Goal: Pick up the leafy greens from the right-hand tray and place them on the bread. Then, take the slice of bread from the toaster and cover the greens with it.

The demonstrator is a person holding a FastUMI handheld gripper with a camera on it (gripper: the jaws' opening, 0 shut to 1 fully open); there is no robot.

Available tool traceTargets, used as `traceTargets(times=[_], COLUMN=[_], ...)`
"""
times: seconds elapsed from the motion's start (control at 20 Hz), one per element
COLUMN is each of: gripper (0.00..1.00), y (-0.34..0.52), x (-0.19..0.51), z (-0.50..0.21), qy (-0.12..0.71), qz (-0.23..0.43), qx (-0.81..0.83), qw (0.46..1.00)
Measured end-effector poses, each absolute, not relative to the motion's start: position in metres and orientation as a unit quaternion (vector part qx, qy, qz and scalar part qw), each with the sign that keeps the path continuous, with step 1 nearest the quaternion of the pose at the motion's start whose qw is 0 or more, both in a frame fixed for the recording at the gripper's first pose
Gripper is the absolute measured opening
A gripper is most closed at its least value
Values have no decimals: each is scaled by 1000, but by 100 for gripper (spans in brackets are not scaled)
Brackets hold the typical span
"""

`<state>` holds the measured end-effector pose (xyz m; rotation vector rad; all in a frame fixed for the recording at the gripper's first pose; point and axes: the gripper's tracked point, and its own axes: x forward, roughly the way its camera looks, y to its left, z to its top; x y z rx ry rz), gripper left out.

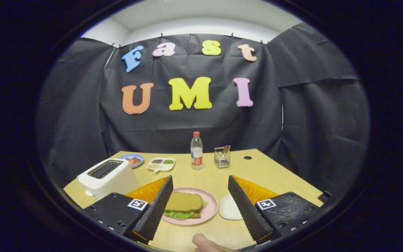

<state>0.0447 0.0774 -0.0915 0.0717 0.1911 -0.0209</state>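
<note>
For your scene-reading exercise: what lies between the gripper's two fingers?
In the gripper view, the open gripper frames a pink plate holding the sandwich, greens under the top bread; a fingertip shows nearer.

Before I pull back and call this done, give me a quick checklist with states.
1. Hand-held gripper open, holding nothing: ok.
2. Top bread slice lies on the greens: ok.
3. Sandwich sits on the pink plate: ok.
4. White tray beside the plate holds no greens: ok.
5. Toaster slots free of bread: cannot tell.
6. Fingertip near the fingers, clear of the plate: ok.
</note>
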Motion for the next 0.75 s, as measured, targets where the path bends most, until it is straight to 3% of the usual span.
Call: traceTargets(times=[0.25,0.4,0.75], gripper=[96,96,96], y=[53,61,58], x=[-13,-48,-94], z=[-20,19,56], qy=[10,-44,-87], qz=[-63,-53,-73], qx=[21,11,-13], qw=[998,998,993])
